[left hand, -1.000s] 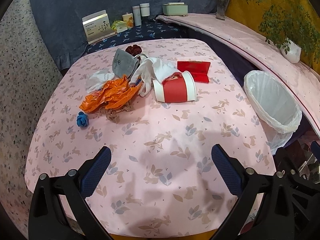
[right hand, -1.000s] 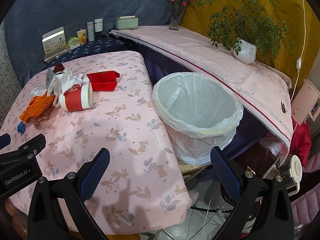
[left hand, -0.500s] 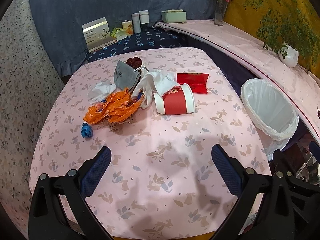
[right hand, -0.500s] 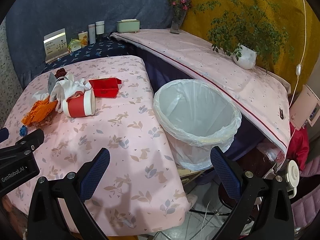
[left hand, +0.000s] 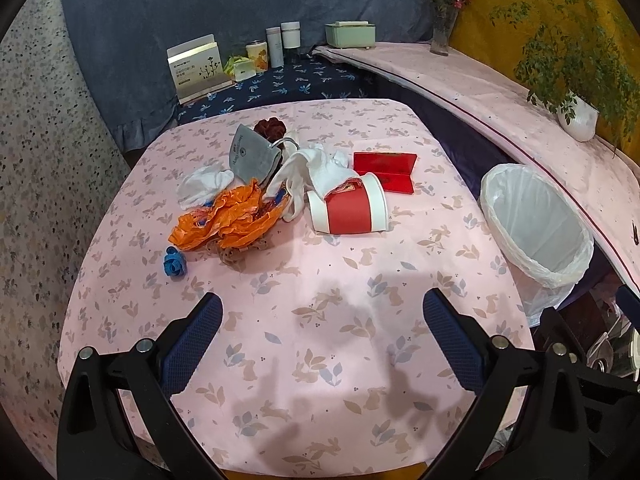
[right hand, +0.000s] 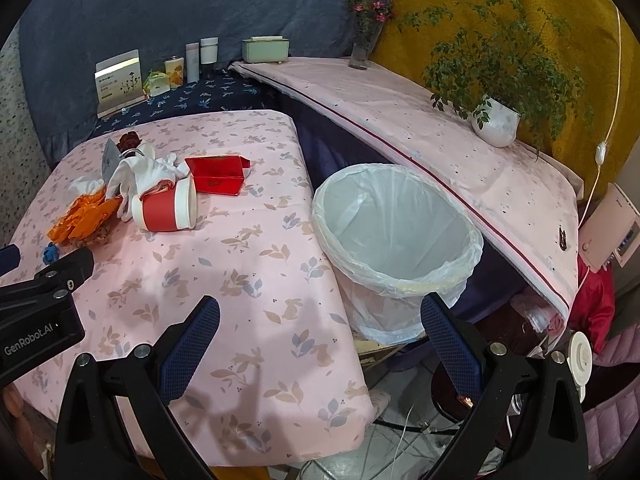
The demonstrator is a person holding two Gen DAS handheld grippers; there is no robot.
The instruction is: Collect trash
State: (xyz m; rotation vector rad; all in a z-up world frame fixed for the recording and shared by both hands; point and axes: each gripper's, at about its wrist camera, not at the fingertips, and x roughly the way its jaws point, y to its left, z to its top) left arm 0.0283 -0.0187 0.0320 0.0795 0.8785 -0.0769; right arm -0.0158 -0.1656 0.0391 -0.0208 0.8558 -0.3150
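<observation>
The left hand-held gripper (left hand: 322, 334) hangs over the near, bare part of the counter (left hand: 320, 360), jaws spread wide and holding nothing — well short of the litter. The right hand-held gripper (right hand: 320, 334) is likewise wide open and empty, poised over the counter's near corner just beside the bin (right hand: 396, 240).

The bin stands off the counter's right edge, lined with a white bag and apparently empty, so items can probably be dropped straight in.

Farther back the trash lies in one cluster: a blue rose (left hand: 174, 265) nearest, then crumpled orange plastic (left hand: 228, 220), a red paper cup (left hand: 348, 209) on its side, white gloves (left hand: 316, 172), a grey mask (left hand: 250, 156) and a red envelope (left hand: 386, 170). Nothing is collected yet.
</observation>
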